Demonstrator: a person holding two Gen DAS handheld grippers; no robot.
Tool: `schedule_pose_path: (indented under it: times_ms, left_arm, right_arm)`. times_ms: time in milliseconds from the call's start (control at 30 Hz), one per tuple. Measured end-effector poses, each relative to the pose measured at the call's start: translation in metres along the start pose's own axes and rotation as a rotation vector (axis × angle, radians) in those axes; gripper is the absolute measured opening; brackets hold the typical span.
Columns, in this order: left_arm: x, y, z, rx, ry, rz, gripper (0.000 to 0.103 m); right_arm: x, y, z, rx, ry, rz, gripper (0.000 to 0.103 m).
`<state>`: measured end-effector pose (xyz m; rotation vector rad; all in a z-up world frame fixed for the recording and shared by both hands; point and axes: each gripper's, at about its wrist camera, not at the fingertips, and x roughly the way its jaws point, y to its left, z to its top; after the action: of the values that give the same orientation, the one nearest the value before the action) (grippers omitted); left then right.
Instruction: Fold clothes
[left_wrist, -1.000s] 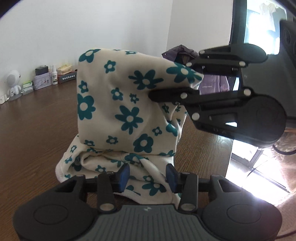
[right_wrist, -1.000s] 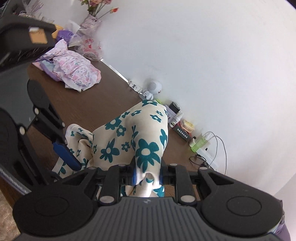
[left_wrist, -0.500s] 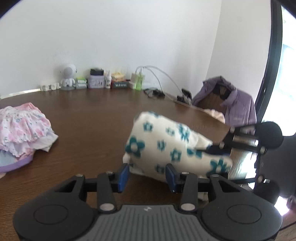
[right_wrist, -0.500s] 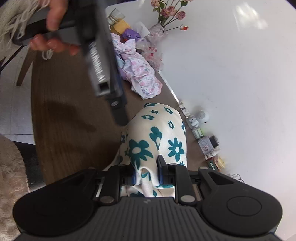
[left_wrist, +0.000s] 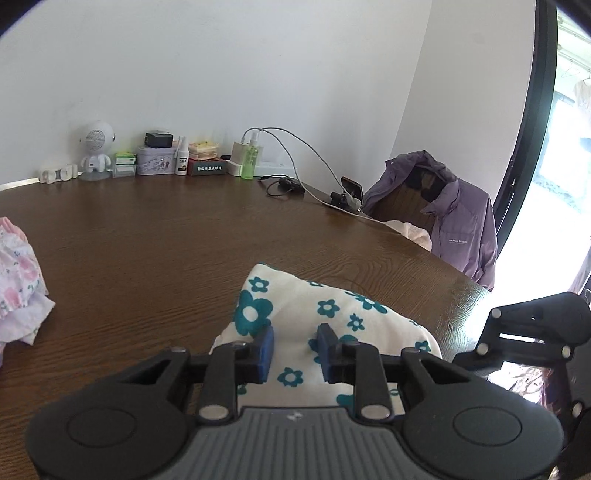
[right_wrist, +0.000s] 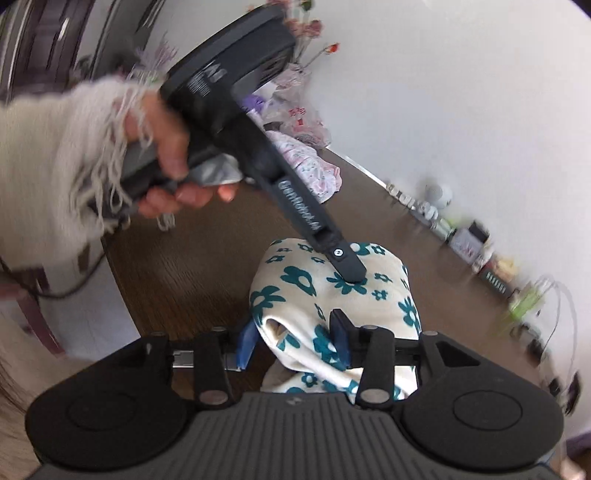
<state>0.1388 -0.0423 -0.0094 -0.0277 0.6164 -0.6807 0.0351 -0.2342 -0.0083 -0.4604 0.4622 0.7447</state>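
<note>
Floral garment: cream cloth with teal flowers, bunched in a mound on the brown table, at 6 o'clock in both wrist views. Left gripper: jaws have just been closing; blue pads straddle the mound's near top, contact not determinable. Right gripper: jaws have just been opening; pads stand apart, a cloth fold between them, unclamped. Pink clothes lie at 9 o'clock in the left view, well apart.
</note>
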Motion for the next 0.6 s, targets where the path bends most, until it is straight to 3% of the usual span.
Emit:
schedule_pose_path:
  times_ms: [167,367,400,533,600]
  left_arm:
    - [0.002,-0.002,-0.003,0.019,0.010,0.018,0.024]
    - [0.003,-0.005,-0.005,0.041,0.029,0.035,0.025]
    - [0.003,-0.006,-0.005,0.045,0.031,0.037,0.025]
    - [-0.001,-0.011,0.005,0.076,0.038,0.048,0.027]
    - [-0.005,-0.015,0.013,0.108,0.013,0.049,0.031]
  right_arm:
    - [-0.017,-0.059,-0.006,0.400,-0.061,0.127,0.045]
    - [-0.025,-0.091,-0.023,0.629,-0.148,0.287,0.050]
    - [-0.028,-0.095,-0.024,0.648,-0.164,0.287,0.051]
    - [-0.019,-0.102,-0.021,0.578,-0.133,0.080,0.050]
    - [-0.006,-0.101,-0.020,0.551,-0.111,0.045,0.040]
